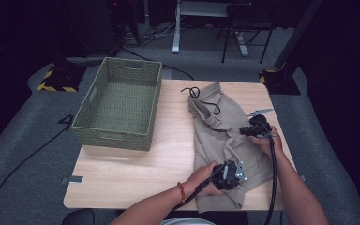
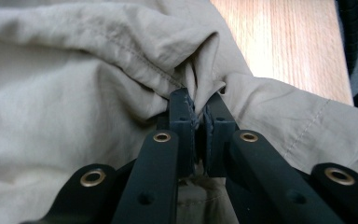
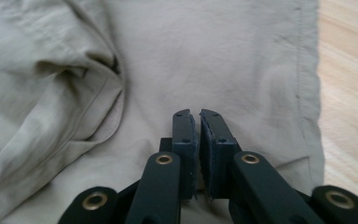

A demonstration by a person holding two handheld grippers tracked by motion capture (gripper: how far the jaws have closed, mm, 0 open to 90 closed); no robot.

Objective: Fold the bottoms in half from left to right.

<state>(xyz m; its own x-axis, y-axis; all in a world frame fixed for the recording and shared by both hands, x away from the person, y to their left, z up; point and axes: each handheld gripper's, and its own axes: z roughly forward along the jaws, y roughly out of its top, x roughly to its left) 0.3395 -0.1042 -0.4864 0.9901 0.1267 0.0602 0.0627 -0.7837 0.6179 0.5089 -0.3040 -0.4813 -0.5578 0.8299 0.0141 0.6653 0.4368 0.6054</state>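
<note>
A beige garment (image 1: pixel 220 126) with a black drawstring (image 1: pixel 201 98) lies crumpled on the right half of the wooden table (image 1: pixel 136 168). My left gripper (image 1: pixel 234 176) sits at the garment's near end. In the left gripper view it (image 2: pixel 199 105) is shut on a raised fold of the cloth (image 2: pixel 74 93), which bunches between the pads. My right gripper (image 1: pixel 251 130) rests over the garment's right side. In the right gripper view its jaws (image 3: pixel 194 115) are shut above flat cloth (image 3: pixel 214 56), near the hemmed edge, with no fold showing between them.
A green woven basket (image 1: pixel 117 133) stands on the table's left half, open side up. Bare wood (image 3: pixel 349 93) lies just past the garment's hem. Grey carpet, cables and dark stands surround the table.
</note>
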